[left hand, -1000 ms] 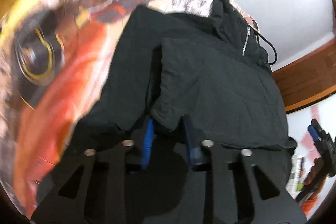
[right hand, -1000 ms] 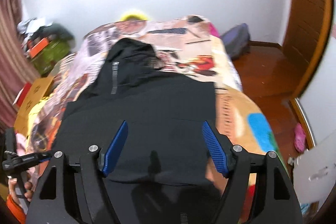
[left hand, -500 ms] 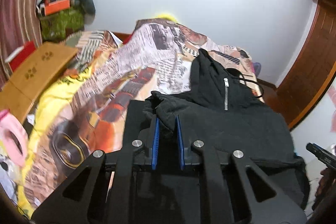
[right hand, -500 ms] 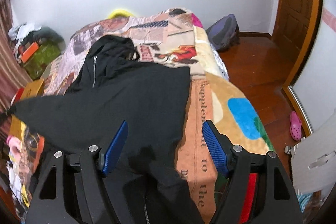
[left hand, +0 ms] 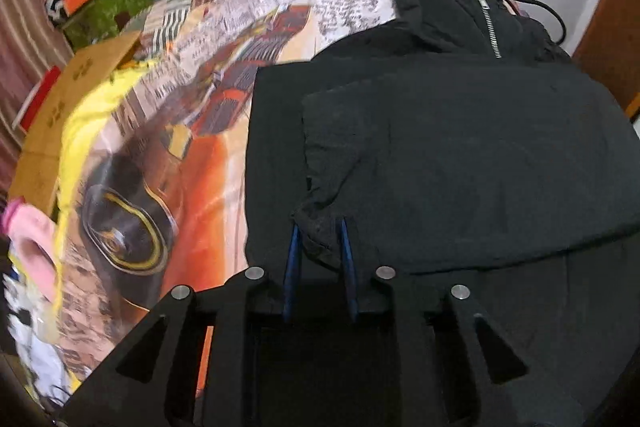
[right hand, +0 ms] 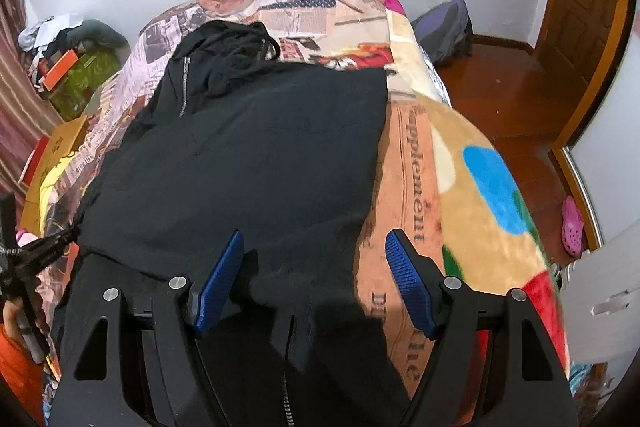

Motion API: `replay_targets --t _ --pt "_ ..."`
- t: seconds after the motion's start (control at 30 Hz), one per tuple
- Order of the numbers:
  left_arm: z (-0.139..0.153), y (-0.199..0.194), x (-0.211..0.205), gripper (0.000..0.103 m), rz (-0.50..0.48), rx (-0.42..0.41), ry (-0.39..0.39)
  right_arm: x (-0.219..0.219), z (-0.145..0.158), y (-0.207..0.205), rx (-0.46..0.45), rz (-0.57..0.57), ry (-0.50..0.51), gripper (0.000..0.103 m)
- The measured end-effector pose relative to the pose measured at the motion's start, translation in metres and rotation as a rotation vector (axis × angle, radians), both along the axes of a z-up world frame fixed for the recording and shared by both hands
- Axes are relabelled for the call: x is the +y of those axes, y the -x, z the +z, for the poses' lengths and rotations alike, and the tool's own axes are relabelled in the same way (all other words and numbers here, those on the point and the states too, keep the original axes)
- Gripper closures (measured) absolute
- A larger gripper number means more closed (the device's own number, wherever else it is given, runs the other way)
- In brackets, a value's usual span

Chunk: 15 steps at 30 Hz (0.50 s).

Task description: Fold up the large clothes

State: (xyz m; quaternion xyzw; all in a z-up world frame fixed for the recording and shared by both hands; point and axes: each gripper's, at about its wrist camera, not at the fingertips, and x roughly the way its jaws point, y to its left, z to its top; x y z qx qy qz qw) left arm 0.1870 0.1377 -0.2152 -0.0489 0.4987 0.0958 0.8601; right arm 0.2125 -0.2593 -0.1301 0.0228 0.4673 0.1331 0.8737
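Left black two-finger gripper [left hand: 319,227] pinched on a bunched sleeve end of the black zip-up hooded jacket [left hand: 460,155], likely to lay it across the body. Spread on the patterned fleece blanket [right hand: 460,163], hood far. Right blue-padded gripper [right hand: 314,247] spread wide, holding nothing, hovering over the hem.

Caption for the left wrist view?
Left hand-held gripper pinches a fold of the black hoodie on the patterned bedspread.

black hoodie [right hand: 248,163] hem cut off by the lower edge, its sleeve cuff [left hand: 318,237] half hidden between gripper pads, bedspread [left hand: 132,187] blurred at left edge
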Motion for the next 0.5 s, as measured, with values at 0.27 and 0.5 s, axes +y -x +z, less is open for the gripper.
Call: replay_targets --t 0.27,0.5 --pt "0.075 -0.017 -0.005 0.046 -0.061 -0.140 -0.105 0.007 0.038 -0.021 -0.106 0.048 -0.055 0.033" --pt "0.131 -0.073 -0.017 0.033 -0.119 -0.286 -0.153 0.019 0.078 -0.057 -0.235 0.071 -0.100 0.033"
